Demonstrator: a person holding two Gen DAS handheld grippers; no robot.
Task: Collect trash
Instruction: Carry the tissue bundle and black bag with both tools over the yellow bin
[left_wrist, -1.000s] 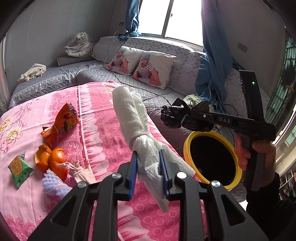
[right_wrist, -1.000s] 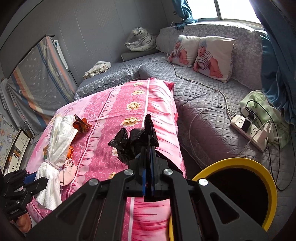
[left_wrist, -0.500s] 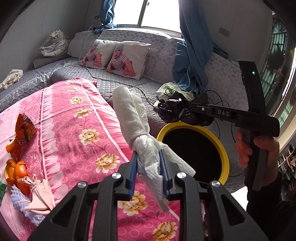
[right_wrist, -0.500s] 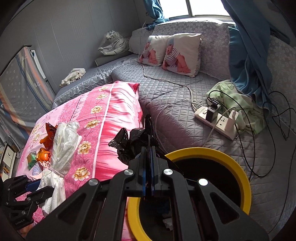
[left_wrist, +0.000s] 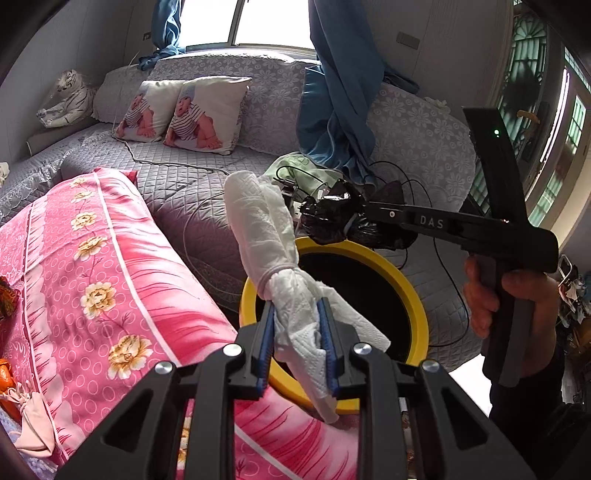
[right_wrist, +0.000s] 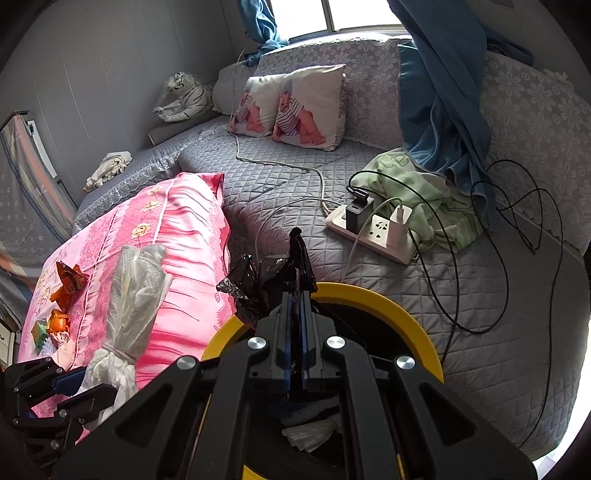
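Over the yellow-rimmed bin, both loads held above its dark mouth. Left gripper clamped narrowly on the bunched tail of a white paper-towel bundle, blue pads pressed to either side; bundle tied off with a band and rising above the fingers, upper end over the bin's near rim. Right gripper pinched fully together on a crumpled black plastic bag, bag bulging ahead of the fingertips above the rim.

Bin interior mostly black and hard to read; only a scrap of white tissue visible at the bottom in the right wrist view, rest masked by the gripper body. Hand on the right gripper's handle cut off below by a dark sleeve. Orange peel and snack wrappers on the pink floral cover small and partly blocked; wrapper print unreadable. Power strip on the grey quilt, cables trailing out of sight past the frame edge.

Legible writing: "DAS" on the right gripper's arm, seen from the left wrist.
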